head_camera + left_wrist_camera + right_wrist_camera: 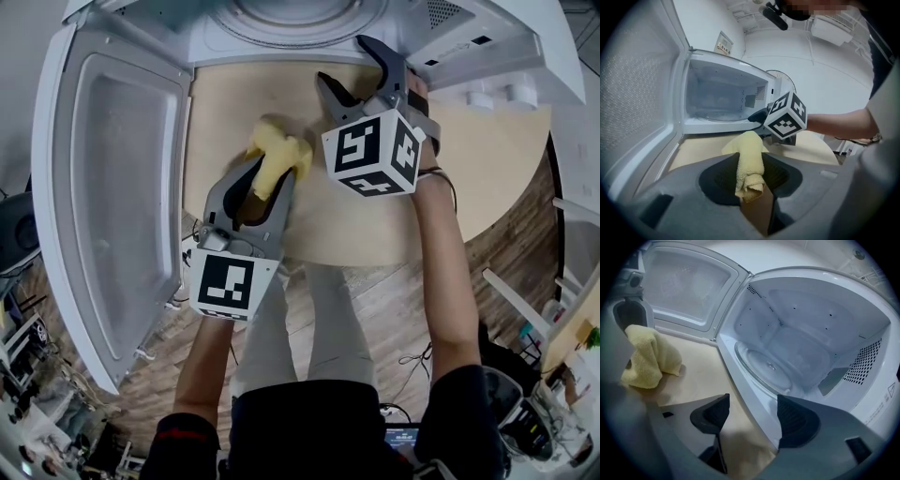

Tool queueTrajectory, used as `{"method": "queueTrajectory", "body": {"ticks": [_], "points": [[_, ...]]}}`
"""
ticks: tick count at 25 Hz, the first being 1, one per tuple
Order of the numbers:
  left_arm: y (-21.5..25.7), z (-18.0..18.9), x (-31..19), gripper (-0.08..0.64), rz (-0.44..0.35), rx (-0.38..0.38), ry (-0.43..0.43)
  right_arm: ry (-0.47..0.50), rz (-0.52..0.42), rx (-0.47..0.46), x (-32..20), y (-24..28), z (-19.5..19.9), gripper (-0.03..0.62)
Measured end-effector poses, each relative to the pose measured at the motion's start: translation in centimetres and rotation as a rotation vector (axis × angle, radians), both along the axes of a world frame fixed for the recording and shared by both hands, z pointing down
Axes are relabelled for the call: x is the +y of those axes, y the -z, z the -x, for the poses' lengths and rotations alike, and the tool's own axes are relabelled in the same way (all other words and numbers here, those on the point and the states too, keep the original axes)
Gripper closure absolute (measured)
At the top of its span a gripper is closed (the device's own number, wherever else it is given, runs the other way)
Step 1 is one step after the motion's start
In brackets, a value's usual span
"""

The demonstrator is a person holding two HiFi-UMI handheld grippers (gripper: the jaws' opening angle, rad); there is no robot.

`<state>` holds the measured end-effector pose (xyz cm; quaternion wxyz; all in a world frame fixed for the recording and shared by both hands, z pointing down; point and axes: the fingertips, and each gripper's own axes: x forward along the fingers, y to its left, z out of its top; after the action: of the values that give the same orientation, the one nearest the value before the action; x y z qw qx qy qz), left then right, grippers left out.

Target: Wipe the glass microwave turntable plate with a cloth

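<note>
A clear glass turntable plate [766, 369] lies flat inside the open white microwave [820, 324]. My left gripper [274, 159] is shut on a rolled yellow cloth [276, 153] [749, 161] and holds it over the round wooden table [253, 94], in front of the microwave. The cloth [647, 357] also shows at the left of the right gripper view. My right gripper [361, 70] [752, 411] stands open with nothing between its jaws, just before the microwave's front sill, a little right of the cloth.
The microwave door [108, 178] swings wide open to the left. The table's curved edge [487, 211] runs to the right, with wooden floor [375, 309] below. White cylinders [497, 96] stand on the table at the far right.
</note>
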<state>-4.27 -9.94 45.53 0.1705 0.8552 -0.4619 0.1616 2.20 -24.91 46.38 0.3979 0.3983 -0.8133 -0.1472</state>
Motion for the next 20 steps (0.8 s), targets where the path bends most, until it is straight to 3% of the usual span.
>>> {"method": "queueTrajectory", "body": {"ticks": [6,15,20], "points": [[1.3,1.2,-2.0,0.428,-0.041,-0.034,0.02,0.009,-0.006,0.009,0.1,0.0,0.1,0.305],[4.0,2.2,-7.5,0.427,-0.187,-0.082,0.066,0.005,-0.013,0.019,0.0,0.0,0.0,0.305],[5.9,1.1,-9.5,0.426,-0.286,-0.145,0.019,0.011,-0.016,0.021,0.0,0.0,0.0,0.305]]}}
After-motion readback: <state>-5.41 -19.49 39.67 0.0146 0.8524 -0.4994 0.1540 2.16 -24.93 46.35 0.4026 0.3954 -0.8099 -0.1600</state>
